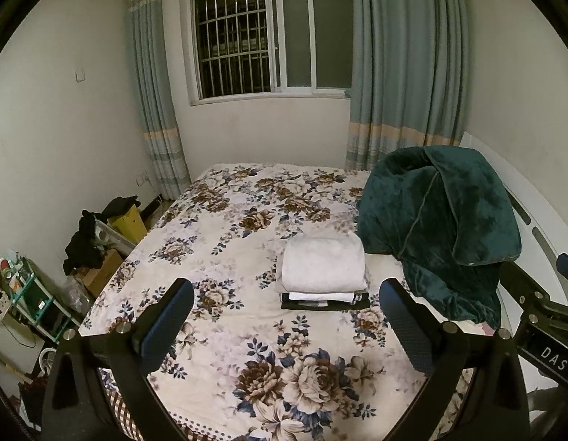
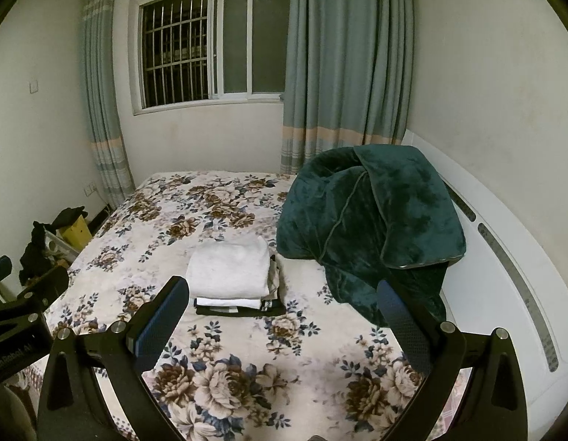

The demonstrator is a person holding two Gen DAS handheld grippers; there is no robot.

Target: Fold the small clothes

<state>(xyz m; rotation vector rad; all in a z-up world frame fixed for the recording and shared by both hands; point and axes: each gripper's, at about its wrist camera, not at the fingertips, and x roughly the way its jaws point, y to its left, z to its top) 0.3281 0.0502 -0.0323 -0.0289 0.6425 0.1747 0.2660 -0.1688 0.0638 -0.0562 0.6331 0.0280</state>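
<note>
A neat stack of folded small clothes [image 1: 324,273] lies on the floral bed sheet [image 1: 225,228], with a white piece on top and black and white pieces under it. It also shows in the right wrist view [image 2: 230,273]. My left gripper [image 1: 285,303] is open and empty, held above the bed in front of the stack. My right gripper [image 2: 282,303] is open and empty, also short of the stack, to its right. The right gripper's body shows at the right edge of the left wrist view [image 1: 541,316].
A dark green plush blanket [image 1: 442,220] is heaped on the bed right of the stack, against the white headboard [image 2: 504,257]. Boxes, a yellow bin [image 1: 127,222] and black clothes stand on the floor left of the bed. A window and curtains are behind.
</note>
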